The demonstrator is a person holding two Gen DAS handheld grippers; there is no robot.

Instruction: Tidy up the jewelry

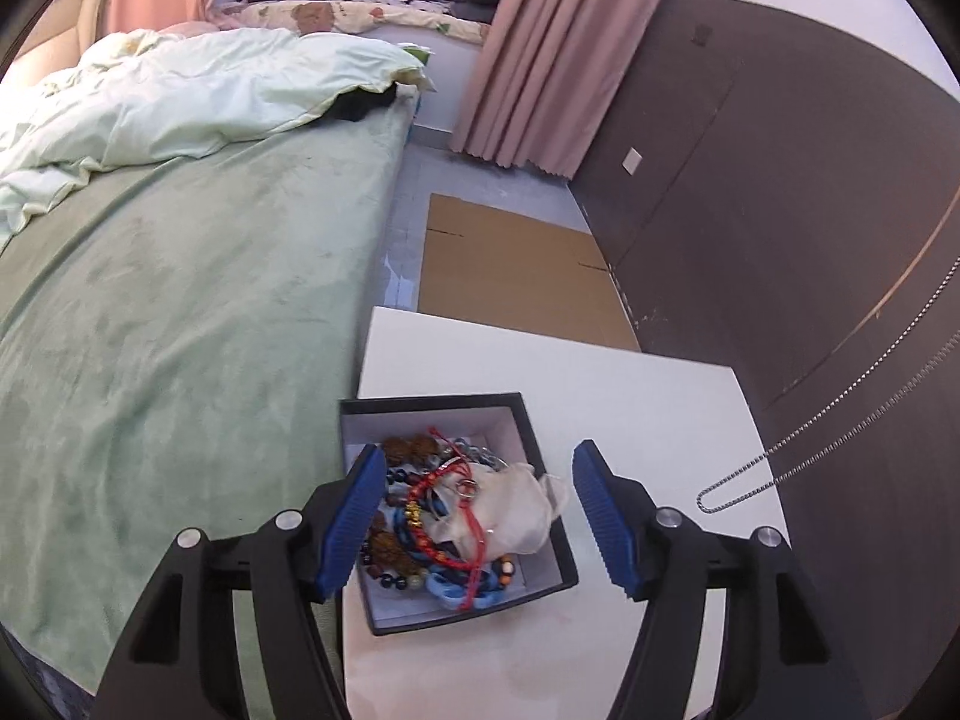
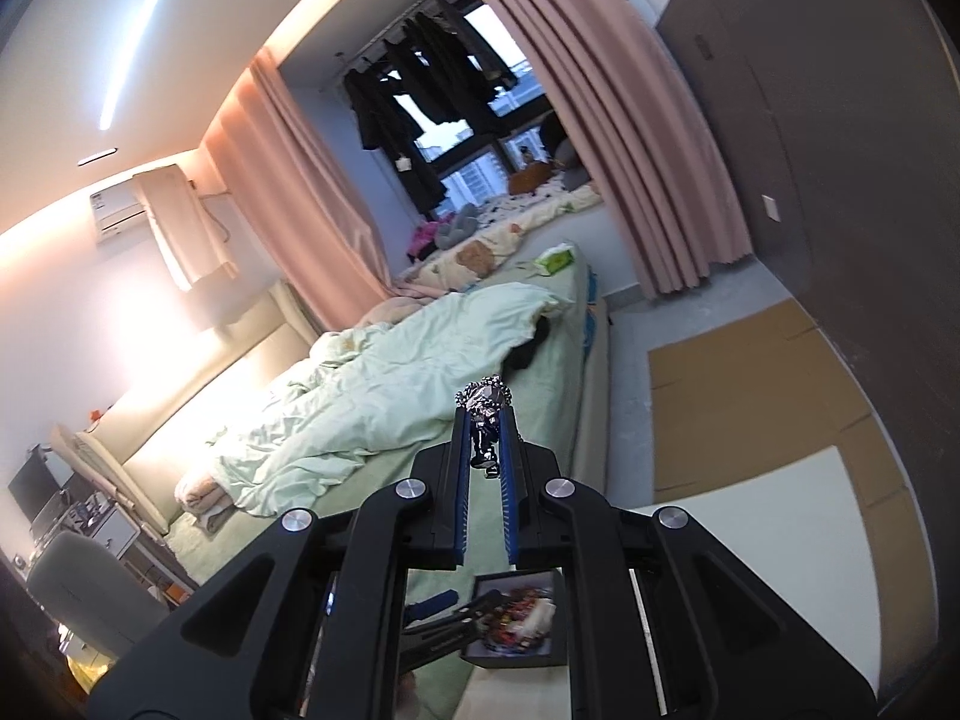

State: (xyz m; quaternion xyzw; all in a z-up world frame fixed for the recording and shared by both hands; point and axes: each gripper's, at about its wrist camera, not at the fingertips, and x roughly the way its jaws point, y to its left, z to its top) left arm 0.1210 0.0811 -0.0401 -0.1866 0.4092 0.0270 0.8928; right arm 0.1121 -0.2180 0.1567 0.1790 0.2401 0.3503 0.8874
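A black box (image 1: 543, 462) with a white inside sits on the white table (image 1: 648, 396). It holds a tangle of red, blue and brown bead bracelets (image 1: 432, 516) and a crumpled cloth pouch (image 1: 516, 510). My left gripper (image 1: 480, 516) is open, its blue pads either side of the box, above it. My right gripper (image 2: 486, 414) is shut on a silver chain necklace (image 2: 485, 399), held high in the air. The chain hangs in a loop over the table's right side in the left wrist view (image 1: 816, 438). The box also shows low in the right wrist view (image 2: 558, 648).
A bed with a green sheet (image 1: 180, 312) lies against the table's left edge. Flat cardboard (image 1: 522, 264) lies on the floor beyond the table. A dark wardrobe wall (image 1: 780, 210) runs along the right. Pink curtains (image 1: 540, 48) hang at the back.
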